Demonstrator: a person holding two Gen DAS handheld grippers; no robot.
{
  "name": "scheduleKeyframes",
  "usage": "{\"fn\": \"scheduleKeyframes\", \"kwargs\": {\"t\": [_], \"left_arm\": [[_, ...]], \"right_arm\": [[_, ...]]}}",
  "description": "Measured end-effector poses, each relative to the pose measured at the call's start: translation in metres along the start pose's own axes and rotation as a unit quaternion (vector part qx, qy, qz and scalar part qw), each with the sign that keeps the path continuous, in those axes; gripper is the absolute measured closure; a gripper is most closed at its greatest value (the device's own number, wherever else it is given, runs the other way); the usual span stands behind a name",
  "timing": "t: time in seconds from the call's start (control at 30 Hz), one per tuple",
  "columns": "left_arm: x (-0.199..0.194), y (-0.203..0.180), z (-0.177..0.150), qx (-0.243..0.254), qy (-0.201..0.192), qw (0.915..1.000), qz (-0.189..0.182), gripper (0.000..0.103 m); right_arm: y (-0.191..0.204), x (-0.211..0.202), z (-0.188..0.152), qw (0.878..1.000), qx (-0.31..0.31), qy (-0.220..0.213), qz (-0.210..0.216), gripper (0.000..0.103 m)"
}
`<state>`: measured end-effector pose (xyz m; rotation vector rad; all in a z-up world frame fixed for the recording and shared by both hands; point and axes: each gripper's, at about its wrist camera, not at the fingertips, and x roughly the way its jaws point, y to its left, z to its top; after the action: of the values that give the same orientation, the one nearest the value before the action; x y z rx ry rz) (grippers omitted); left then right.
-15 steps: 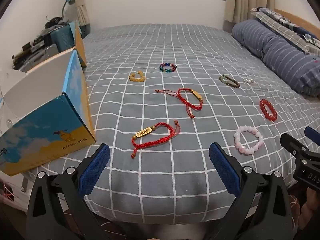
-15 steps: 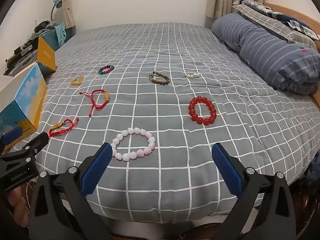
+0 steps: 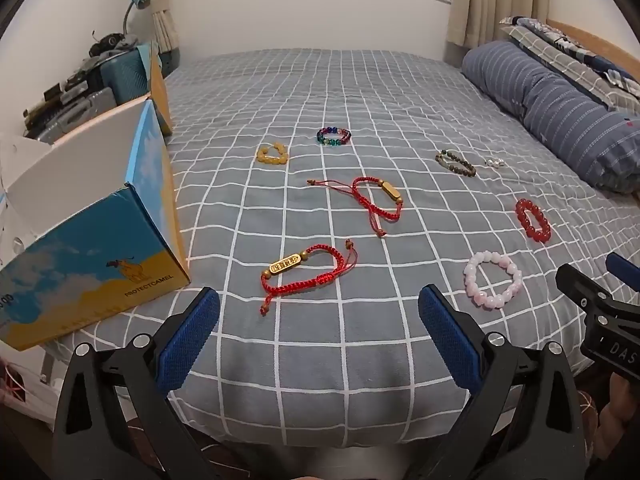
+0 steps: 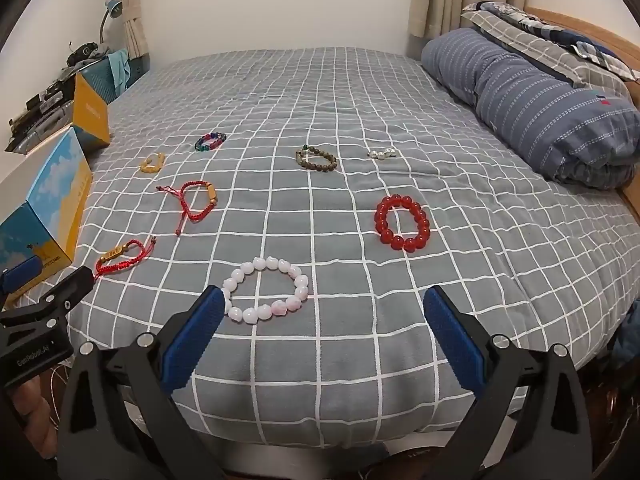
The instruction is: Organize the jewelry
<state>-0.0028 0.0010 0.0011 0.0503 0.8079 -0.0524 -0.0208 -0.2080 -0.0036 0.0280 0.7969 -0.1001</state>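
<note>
Both my left gripper [image 3: 318, 322] and right gripper [image 4: 324, 322] gape empty; eight bracelets lie scattered on the grey checked bedspread [image 4: 360, 112], the blue-and-yellow cardboard box [image 3: 100, 256] waiting.

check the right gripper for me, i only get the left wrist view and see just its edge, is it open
Observer: Yes. In the right wrist view the right gripper has its jaws wide apart, with nothing held.
Operator: where's the pink bracelet relative to it
Observer: The pink bead bracelet lies flat on the bed just ahead of the gripper's left finger, off centre rather than midway between the jaws.
Operator: and that white bit near the rolled duvet
Observer: The small white piece reads as a short cluster of pearly beads, lying apart from the brown bead bracelet.
</note>
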Motion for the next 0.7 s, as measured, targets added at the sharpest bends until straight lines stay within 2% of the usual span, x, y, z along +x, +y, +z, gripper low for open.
{"fn": "scheduleKeyframes", "kwargs": {"t": [0.7], "left_arm": [[0.0046, -0.0016, -0.0013, -0.015, 0.008, 0.9998, -0.008, 0.005]], "right_arm": [[0.0010, 0.0034, -0.0011, 1.000, -0.003, 0.002, 0.003, 0.007]]}}
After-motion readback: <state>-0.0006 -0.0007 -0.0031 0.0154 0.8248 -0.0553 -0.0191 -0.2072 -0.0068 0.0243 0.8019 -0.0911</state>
